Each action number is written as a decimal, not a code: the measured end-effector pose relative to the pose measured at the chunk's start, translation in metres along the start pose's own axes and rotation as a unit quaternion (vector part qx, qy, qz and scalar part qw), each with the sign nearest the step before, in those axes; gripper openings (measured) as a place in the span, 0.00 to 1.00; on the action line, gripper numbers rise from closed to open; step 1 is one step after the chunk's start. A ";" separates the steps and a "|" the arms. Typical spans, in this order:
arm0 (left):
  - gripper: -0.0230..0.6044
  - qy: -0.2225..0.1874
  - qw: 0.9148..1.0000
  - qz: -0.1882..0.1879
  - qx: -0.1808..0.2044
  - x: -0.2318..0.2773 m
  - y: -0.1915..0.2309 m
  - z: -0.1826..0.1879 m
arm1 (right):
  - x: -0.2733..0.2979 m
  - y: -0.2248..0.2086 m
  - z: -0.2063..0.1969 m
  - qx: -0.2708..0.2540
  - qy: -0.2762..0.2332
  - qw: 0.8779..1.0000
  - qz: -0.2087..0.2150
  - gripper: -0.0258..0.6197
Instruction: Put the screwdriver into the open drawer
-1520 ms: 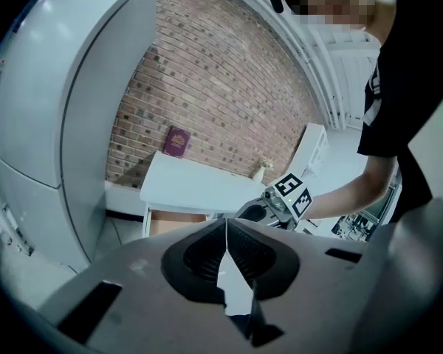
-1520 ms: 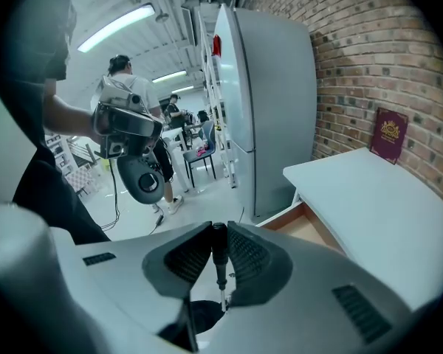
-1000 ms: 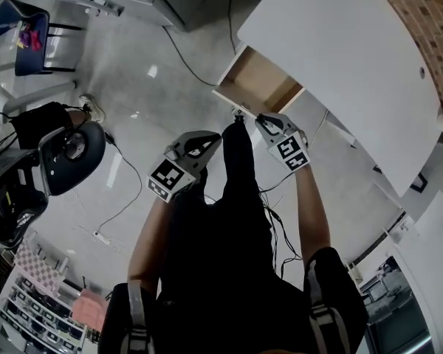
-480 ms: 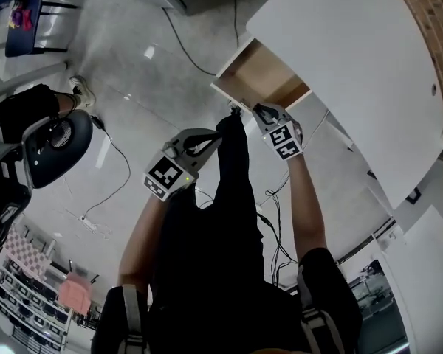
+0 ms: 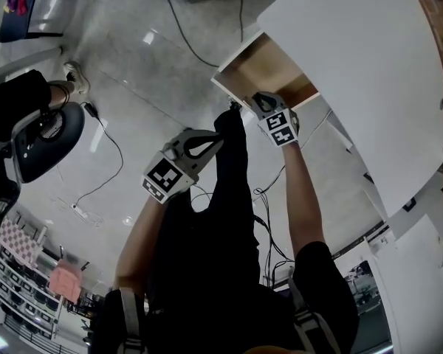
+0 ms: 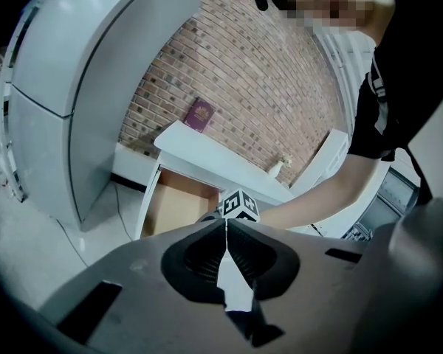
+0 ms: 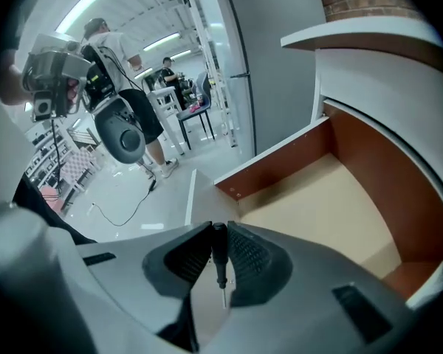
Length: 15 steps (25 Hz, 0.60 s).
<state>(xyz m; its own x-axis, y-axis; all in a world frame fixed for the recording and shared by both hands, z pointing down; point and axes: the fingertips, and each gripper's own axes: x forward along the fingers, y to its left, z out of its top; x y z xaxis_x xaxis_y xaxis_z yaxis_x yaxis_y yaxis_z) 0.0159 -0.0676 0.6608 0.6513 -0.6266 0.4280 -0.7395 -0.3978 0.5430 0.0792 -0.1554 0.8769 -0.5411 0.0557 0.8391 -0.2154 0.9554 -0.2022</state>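
White desk [image 5: 354,72], open drawer [image 5: 269,69], glossy floor [image 5: 133,68], brick wall [image 6: 280,87]

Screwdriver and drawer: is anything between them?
Nothing, by the right gripper view: the screwdriver, clamped in the right gripper, sits at the drawer's front corner, and the wooden floor beyond is bare.

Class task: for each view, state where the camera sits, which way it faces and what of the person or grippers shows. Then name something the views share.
Head view: on the head, looking down at the open drawer; shows both arms, left gripper, right gripper.
Left gripper view: on the left gripper, facing the desk; shows its shut jaws and the right arm.
Right gripper view: on the right gripper, looking into the drawer; shows its jaws clamping the screwdriver.
Shared: all three show the drawer.
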 end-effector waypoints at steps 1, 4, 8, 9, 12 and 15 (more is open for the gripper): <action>0.06 0.000 1.000 0.001 -0.002 0.001 0.001 -0.001 | 0.005 -0.002 -0.003 -0.001 0.005 1.000 -0.001 0.23; 0.06 -0.004 1.000 0.006 -0.009 0.003 0.005 -0.004 | 0.022 -0.008 -0.015 -0.010 0.023 1.000 -0.003 0.23; 0.06 -0.009 1.000 0.013 -0.018 0.004 0.011 -0.011 | 0.039 -0.015 -0.021 -0.028 0.039 0.999 -0.007 0.23; 0.06 -0.009 1.000 0.014 -0.021 0.005 0.012 -0.014 | 0.043 -0.017 -0.020 -0.032 0.039 0.999 -0.011 0.23; 0.06 -0.005 1.000 0.012 -0.023 0.006 0.016 -0.022 | 0.054 -0.022 -0.027 -0.037 0.054 0.998 -0.015 0.23; 0.06 -0.006 0.999 0.013 -0.029 0.008 0.020 -0.025 | 0.064 -0.025 -0.034 -0.040 0.073 0.996 -0.015 0.23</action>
<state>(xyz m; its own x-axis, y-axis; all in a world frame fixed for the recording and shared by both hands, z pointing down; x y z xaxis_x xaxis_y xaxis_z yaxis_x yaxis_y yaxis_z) 0.0109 -0.0634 0.6930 0.6301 -0.6441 0.4337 -0.7446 -0.3426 0.5729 0.0774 -0.1663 0.9525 -0.4097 0.0622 0.9101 -0.1617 0.9769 -0.1396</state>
